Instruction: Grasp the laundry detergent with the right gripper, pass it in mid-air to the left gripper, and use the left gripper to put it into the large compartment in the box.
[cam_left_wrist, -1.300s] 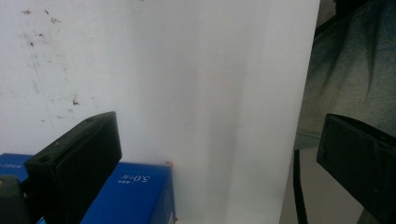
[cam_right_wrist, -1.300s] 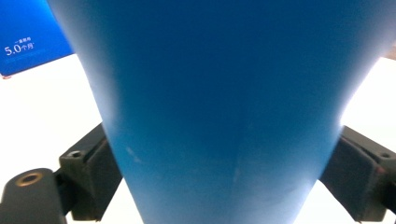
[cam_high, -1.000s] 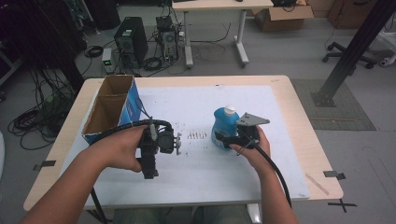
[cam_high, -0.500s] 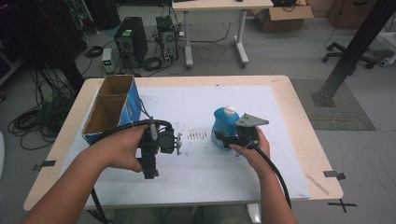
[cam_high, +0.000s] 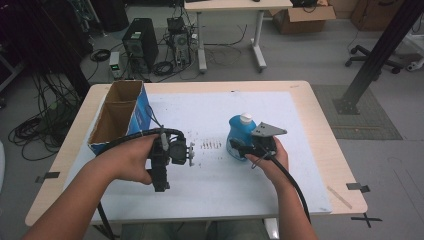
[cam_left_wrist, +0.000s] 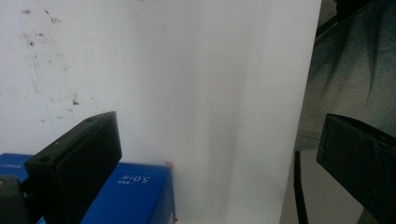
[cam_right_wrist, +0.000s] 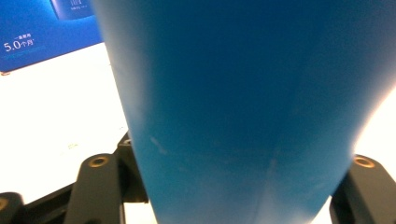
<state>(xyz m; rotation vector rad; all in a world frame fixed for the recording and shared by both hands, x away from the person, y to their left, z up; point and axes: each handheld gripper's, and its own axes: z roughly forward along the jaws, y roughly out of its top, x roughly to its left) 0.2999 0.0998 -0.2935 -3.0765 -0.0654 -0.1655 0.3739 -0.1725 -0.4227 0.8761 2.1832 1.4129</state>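
With right tool (cam_high: 239, 148) closing on upright blue bottle (cam_high: 241, 132), box (cam_high: 119, 116) lies at 9 o'clock.
Left tool (cam_high: 190, 153) open, empty, nearer the box; bottle's long axis vertical on tabletop (cam_high: 300, 120).

Grey floor (cam_high: 320, 60), tangled cables (cam_high: 30, 130), computer tower (cam_high: 140, 45), second desk (cam_high: 235, 6).

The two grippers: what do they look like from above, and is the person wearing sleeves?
Both are black. The left gripper is a blocky body with a pale grey part near its front and a thick black cable looping back over the hand. The right gripper carries a grey three-cornered plate on top and trails a black cable along the forearm. Both forearms are bare; no sleeves or gloves are in view.
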